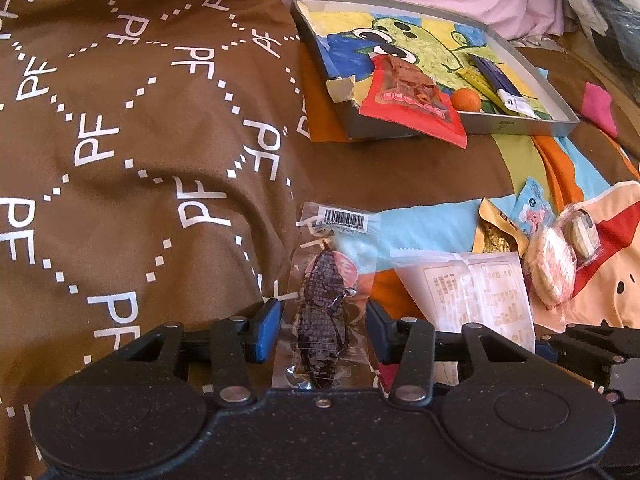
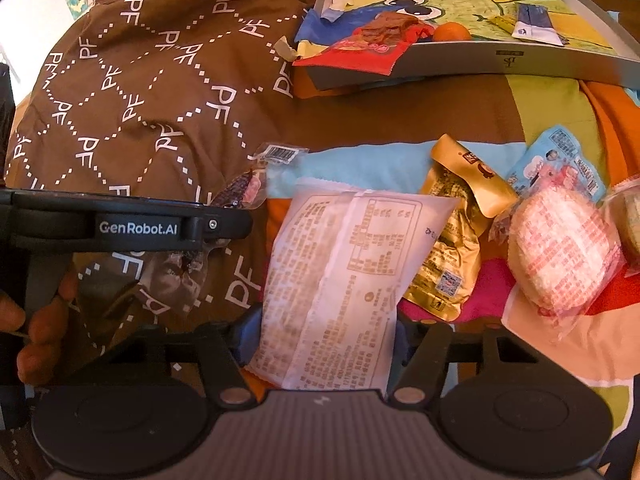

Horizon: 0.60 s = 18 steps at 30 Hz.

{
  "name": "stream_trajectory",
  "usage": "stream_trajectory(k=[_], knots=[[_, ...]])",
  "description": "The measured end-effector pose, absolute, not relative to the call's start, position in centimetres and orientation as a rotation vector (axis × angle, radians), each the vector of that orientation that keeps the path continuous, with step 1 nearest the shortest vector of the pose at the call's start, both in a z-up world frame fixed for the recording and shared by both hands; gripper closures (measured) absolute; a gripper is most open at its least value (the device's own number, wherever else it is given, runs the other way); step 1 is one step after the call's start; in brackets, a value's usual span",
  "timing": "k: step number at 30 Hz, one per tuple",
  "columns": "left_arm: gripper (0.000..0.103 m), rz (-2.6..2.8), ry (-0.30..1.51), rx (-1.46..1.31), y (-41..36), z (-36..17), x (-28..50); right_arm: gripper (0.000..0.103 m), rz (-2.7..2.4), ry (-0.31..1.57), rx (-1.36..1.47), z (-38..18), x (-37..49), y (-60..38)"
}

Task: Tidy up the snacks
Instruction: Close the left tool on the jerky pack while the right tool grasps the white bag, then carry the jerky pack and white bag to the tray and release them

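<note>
A bed (image 1: 120, 160) under a brown lettered cover carries everything; at its far side lies a shallow grey box (image 1: 532, 124), already holding a red packet (image 1: 412, 108), a small orange ball and a blue stick pack. The sorting looks partly done, with both tools at the pick-up step. The right hand-held gripper (image 2: 326, 332) straddles a white printed packet (image 2: 340, 280), fingers beside its edges; I cannot tell whether they pinch it. The left hand-held gripper (image 1: 322, 328) stands spread around a clear dark-snack packet (image 1: 324, 308), not gripping. Next, I judge, each must clamp, lift and carry toward the box.
</note>
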<state>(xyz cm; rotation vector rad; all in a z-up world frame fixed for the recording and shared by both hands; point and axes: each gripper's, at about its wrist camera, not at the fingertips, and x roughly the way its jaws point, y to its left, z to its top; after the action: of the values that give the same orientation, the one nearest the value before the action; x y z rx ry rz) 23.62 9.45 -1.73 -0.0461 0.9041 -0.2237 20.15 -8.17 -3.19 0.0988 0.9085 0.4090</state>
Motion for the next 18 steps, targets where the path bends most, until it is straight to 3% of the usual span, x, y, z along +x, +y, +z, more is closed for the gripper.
stream_trajectory(k=[18], knots=[[0.055,-0.272,0.97,-0.001,6.7,-2.0,21.0,0.04,0.419,0.819,-0.167,-2.8,15.8,-9.5]])
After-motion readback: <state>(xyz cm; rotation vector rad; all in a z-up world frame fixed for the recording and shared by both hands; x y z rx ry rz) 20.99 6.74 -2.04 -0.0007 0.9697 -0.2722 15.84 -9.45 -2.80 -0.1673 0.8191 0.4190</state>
